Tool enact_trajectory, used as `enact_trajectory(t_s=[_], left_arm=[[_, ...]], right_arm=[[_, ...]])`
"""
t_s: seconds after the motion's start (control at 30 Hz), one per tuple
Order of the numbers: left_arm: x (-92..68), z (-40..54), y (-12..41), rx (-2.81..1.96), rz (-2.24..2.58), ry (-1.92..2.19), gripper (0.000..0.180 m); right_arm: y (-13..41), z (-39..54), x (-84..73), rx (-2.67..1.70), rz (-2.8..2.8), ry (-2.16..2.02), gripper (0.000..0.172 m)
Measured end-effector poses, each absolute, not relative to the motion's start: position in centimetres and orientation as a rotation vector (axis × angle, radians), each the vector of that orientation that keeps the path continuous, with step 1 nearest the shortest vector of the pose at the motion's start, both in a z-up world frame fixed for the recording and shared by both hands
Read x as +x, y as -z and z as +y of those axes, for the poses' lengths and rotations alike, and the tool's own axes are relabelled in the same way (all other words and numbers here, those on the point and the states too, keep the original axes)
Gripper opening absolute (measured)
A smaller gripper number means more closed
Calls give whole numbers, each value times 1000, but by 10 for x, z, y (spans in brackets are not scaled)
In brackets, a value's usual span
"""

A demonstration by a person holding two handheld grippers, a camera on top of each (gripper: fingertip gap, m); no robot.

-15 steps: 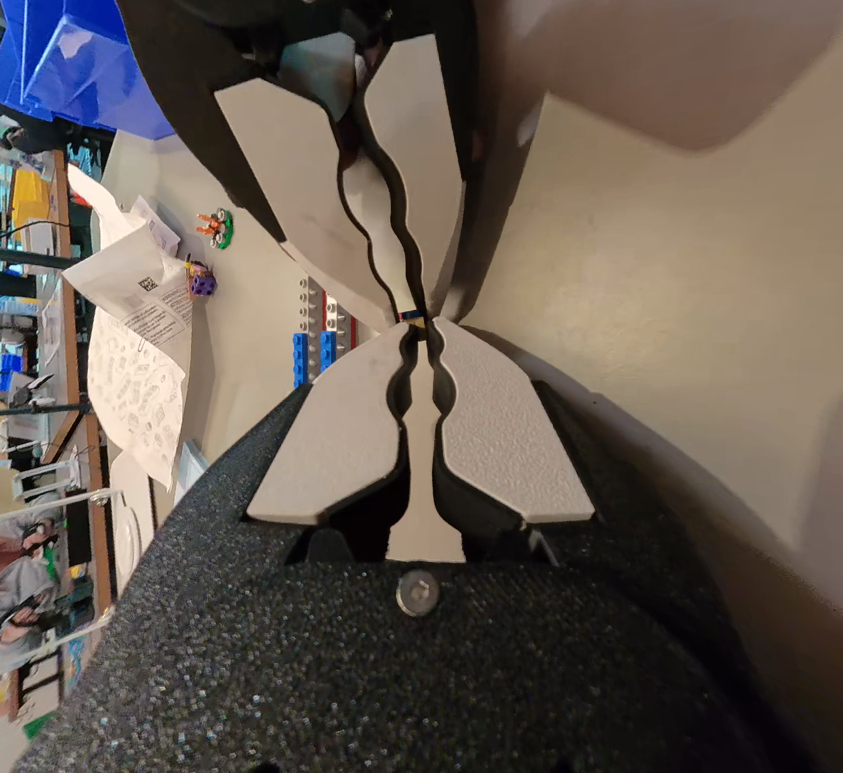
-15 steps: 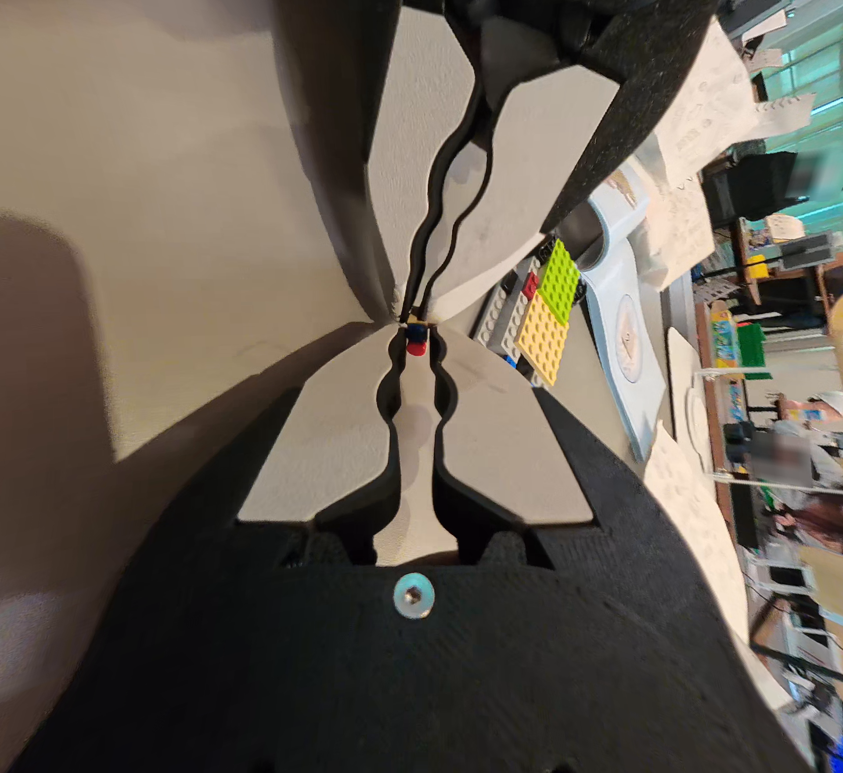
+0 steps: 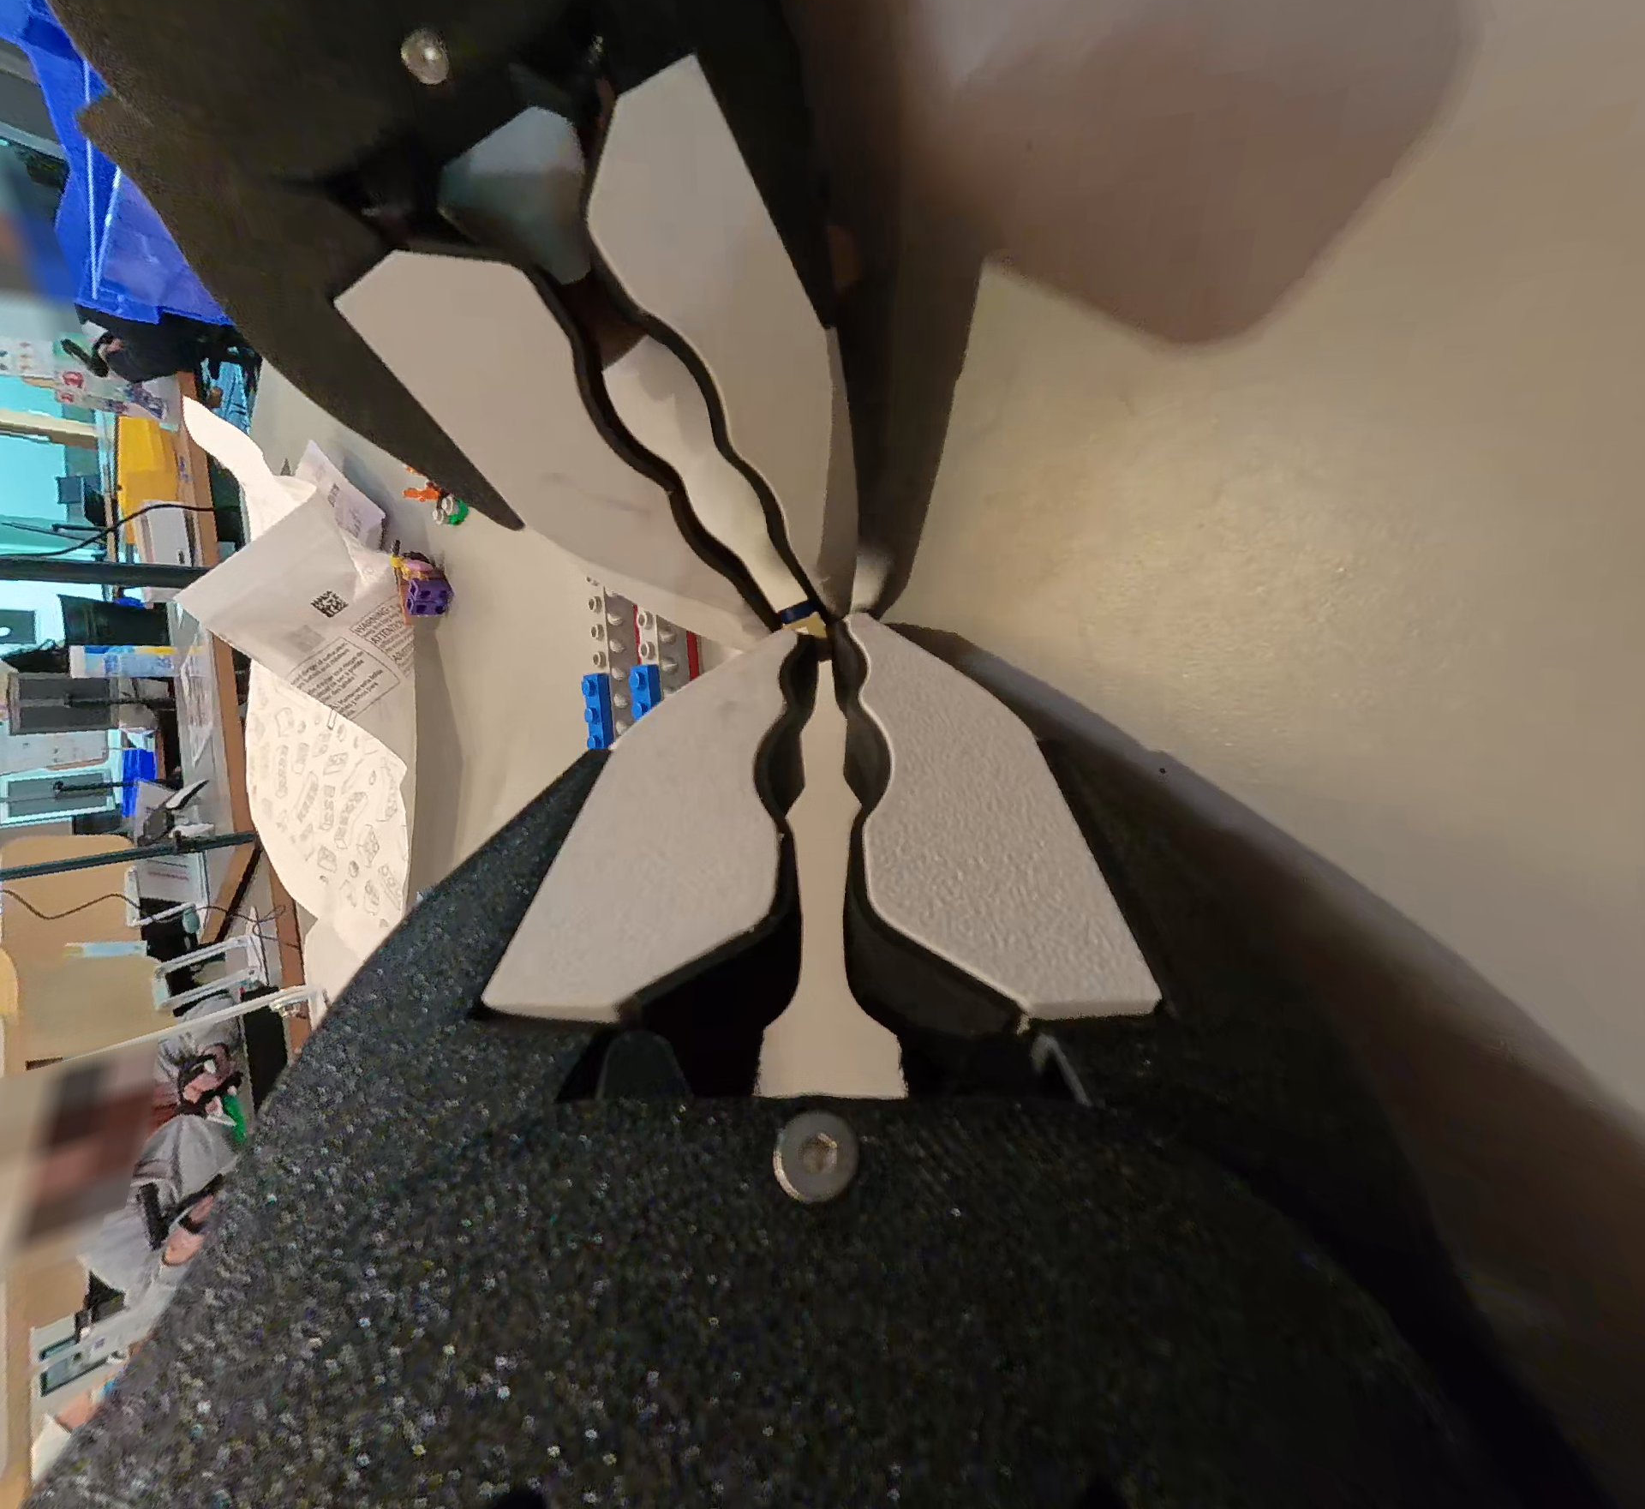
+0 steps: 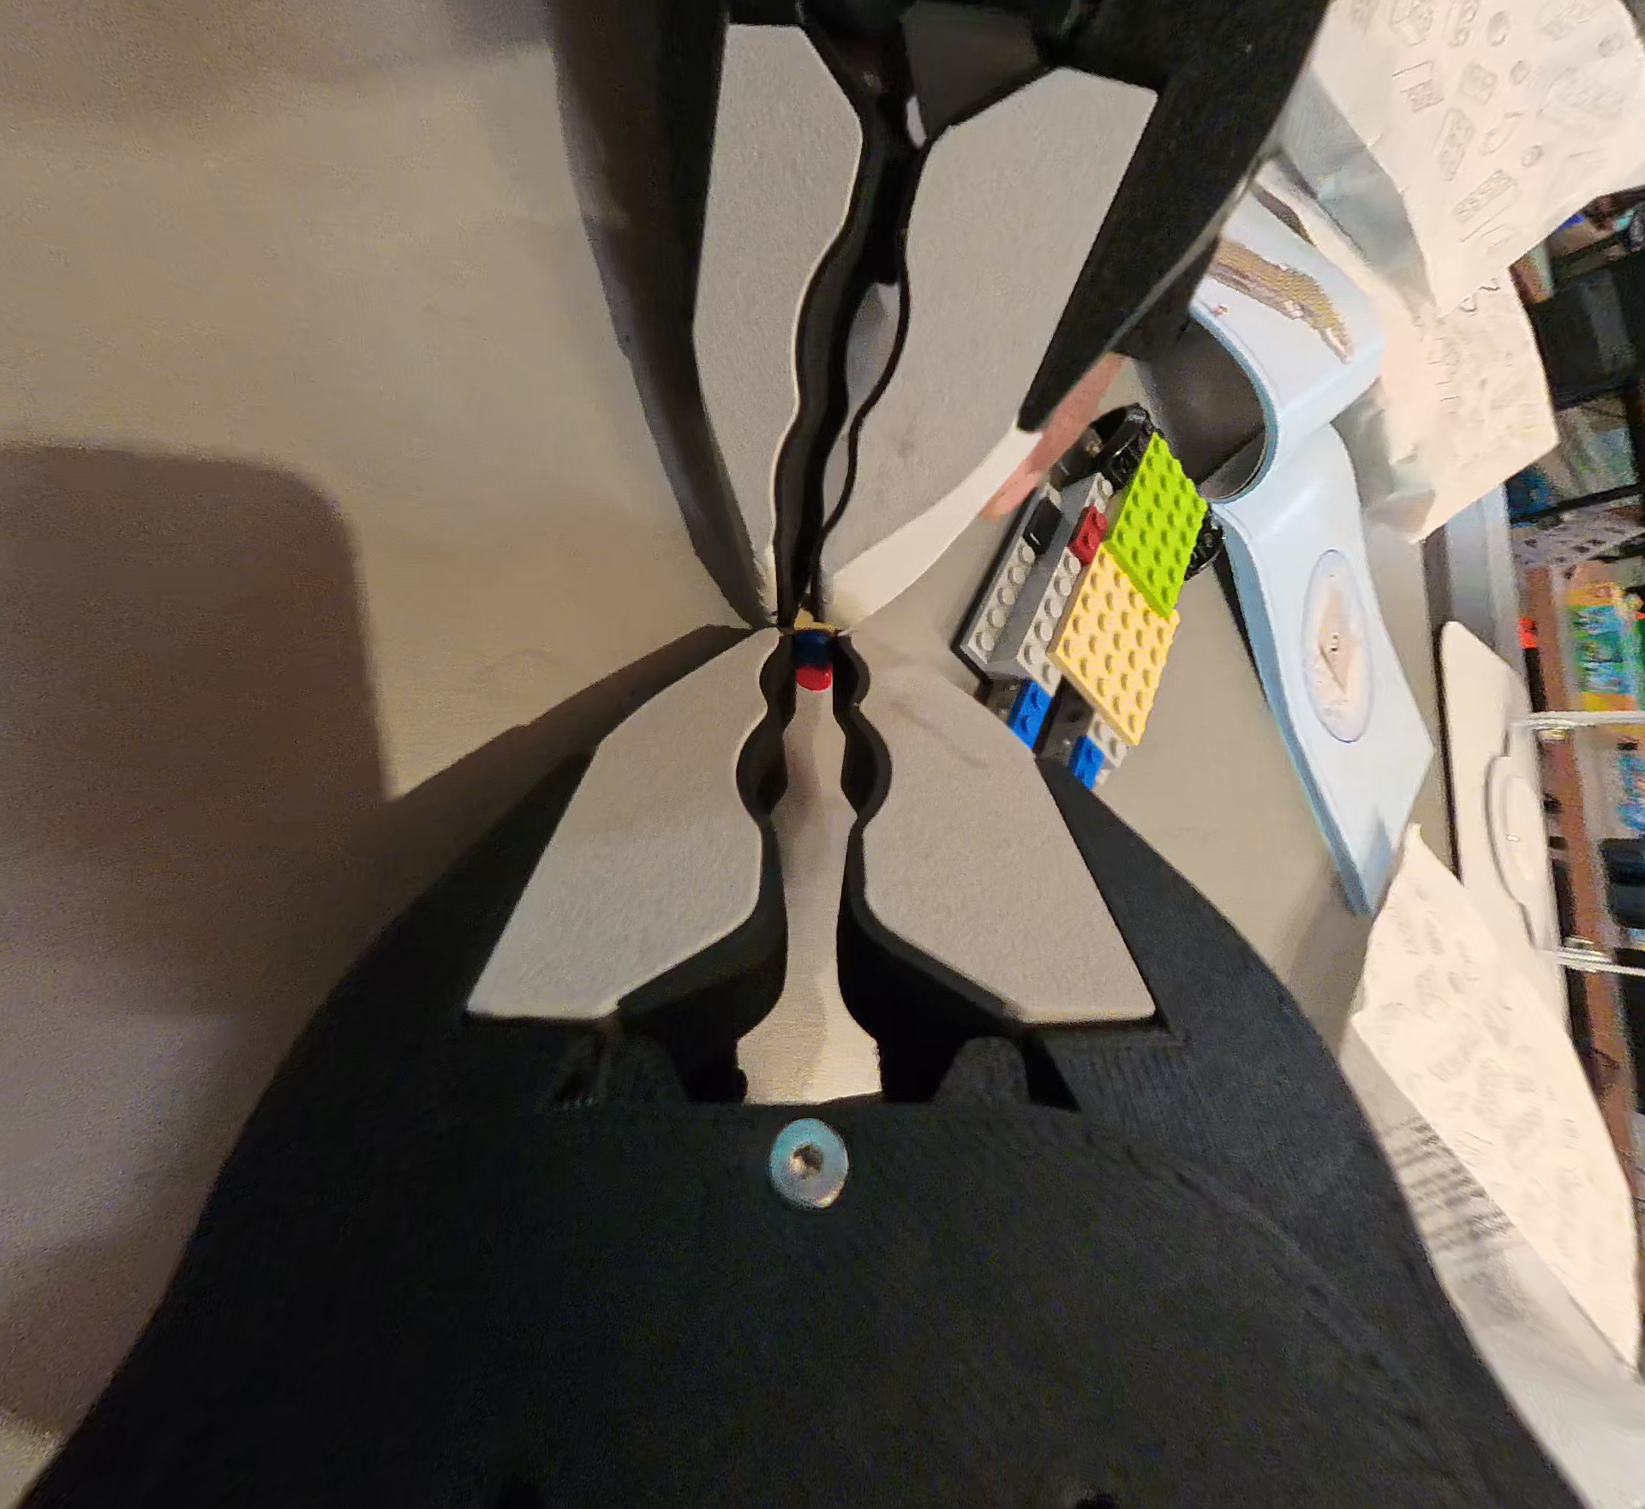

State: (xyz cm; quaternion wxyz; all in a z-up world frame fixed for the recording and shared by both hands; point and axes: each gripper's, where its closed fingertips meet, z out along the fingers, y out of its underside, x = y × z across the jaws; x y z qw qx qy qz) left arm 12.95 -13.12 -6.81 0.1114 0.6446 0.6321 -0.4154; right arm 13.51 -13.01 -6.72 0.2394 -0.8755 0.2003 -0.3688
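- Looking through the left wrist view, I see my left gripper [image 3: 823, 636] at the centre of the frame, its white fingers [image 3: 970, 834] nearly closed on a tiny tan piece [image 3: 808, 625] pinched at the very tips.
- The right gripper [image 3: 795, 601] comes down from the top of the frame and meets mine tip to tip, with a sliver of blue showing in its jaws just above the tan piece.
- Left of centre, a grey brick assembly with blue bricks [image 3: 628, 665] lies on the pale table [image 3: 1246, 665]; farther left sit a small purple brick cluster [image 3: 423, 589] and printed paper sheets [image 3: 329, 718].
- In the right wrist view, my right gripper [image 4: 812, 656] sits mid-frame, clenched on a small stacked piece [image 4: 812, 662]: blue on top of a red stud, both pads pressed to its sides.
- The tan piece [image 4: 806, 619] touches the top of that stack, held by the left gripper [image 4: 801, 607] descending from the top of the frame.
- To the right of centre, the brick assembly carries a yellow plate [image 4: 1113, 647] and a lime green plate [image 4: 1157, 527]; a light blue booklet [image 4: 1335, 576] lies beyond it at the right.
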Motion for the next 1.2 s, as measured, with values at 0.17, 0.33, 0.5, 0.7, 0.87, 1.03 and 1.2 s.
enact_trajectory(t_s=[0.17,0.33,0.5,0.7,0.87,1.03,1.2], left_arm=[[126,-127,67,1926,1836,1243,4],[124,-126,67,1943,1813,1245,3],[126,-128,65,1898,1907,1287,3],[128,-131,64,1845,2031,1340,3],[130,-132,62,1817,2085,1361,3],[131,-133,61,1799,2114,1379,3],[129,-133,59,1791,2143,1426,3]], right_arm=[[67,-126,130,-2362,549,932,8],[65,-125,128,-2312,576,848,8],[64,-127,130,-2302,601,870,8],[63,-132,134,-2314,606,953,8],[64,-136,136,-2327,620,999,8],[63,-140,137,-2337,640,1031,10],[62,-140,138,-2331,642,1049,12]])
